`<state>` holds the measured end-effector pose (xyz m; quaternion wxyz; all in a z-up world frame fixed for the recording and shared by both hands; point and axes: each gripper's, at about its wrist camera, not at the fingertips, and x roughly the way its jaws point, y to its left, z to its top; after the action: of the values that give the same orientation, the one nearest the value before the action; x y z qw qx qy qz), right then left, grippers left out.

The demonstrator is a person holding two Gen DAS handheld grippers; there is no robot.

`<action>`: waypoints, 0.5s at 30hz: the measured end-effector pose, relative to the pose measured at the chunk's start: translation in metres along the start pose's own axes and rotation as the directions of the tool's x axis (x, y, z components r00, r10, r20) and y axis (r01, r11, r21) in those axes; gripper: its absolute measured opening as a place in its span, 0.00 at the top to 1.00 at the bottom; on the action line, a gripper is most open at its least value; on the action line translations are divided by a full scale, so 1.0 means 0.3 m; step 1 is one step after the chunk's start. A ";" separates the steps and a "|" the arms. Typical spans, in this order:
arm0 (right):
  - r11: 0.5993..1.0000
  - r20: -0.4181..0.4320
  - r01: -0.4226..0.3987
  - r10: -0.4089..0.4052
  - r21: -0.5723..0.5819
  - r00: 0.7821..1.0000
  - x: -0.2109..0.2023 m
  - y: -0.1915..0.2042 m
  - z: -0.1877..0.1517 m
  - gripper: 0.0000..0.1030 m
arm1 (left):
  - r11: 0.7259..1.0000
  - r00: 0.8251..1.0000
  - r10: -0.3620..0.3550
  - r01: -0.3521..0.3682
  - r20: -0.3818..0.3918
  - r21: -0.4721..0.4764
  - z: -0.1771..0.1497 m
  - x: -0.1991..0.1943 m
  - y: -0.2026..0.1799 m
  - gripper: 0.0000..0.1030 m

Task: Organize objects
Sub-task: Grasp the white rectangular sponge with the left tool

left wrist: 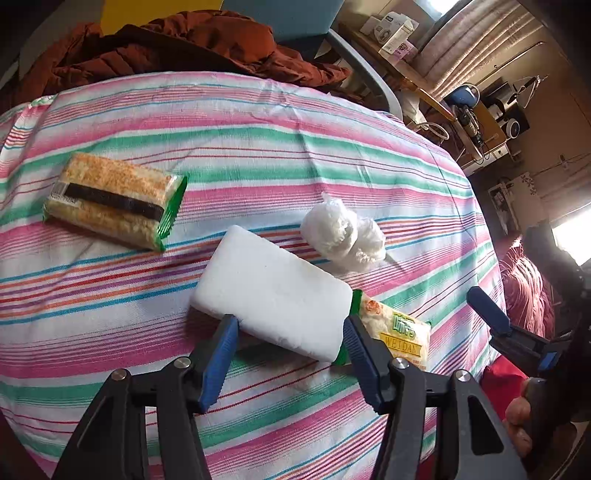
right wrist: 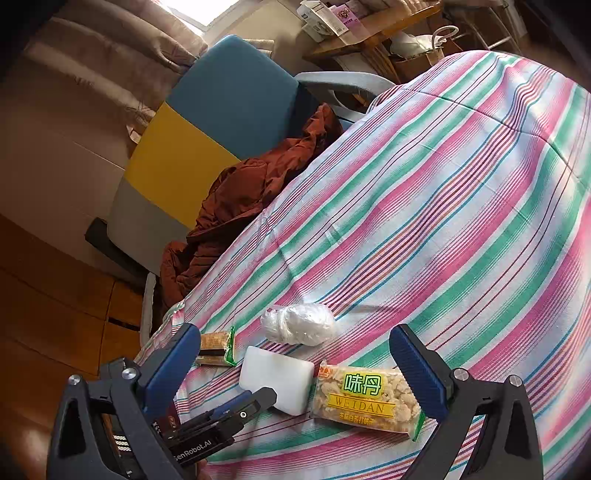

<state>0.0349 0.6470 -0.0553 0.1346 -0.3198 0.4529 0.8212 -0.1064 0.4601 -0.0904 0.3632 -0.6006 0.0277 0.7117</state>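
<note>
A white block (left wrist: 273, 295) lies on the striped cloth (left wrist: 258, 155); my left gripper (left wrist: 290, 332) is open with its blue fingers at the block's near end, one on each side. A Weidan snack pack (left wrist: 402, 332) lies at the block's right, a second snack pack (left wrist: 110, 201) lies far left, and a crumpled clear plastic bag (left wrist: 341, 230) sits behind. In the right wrist view my right gripper (right wrist: 295, 373) is open and empty above the Weidan pack (right wrist: 365, 397), the block (right wrist: 277, 376) and the bag (right wrist: 297, 325). The other snack pack (right wrist: 218, 349) sits by its left finger.
A rust-brown jacket (left wrist: 177, 48) lies on a blue and yellow chair (right wrist: 207, 122) beyond the cloth's far edge. A wooden shelf with boxes (left wrist: 395, 33) stands at the back right. Wood floor (right wrist: 48, 314) lies below the table's left edge.
</note>
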 end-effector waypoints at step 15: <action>1.000 -0.002 -0.012 0.012 0.009 1.000 -0.004 -0.006 -0.001 0.00 | 0.985 0.979 0.175 -0.173 0.103 -0.027 0.015 -0.096 0.047 0.42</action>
<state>0.0369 0.6477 -0.0557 0.1308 -0.3172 0.4588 0.8196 -0.1176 0.4380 -0.0695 0.2951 -0.5608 0.0547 0.7717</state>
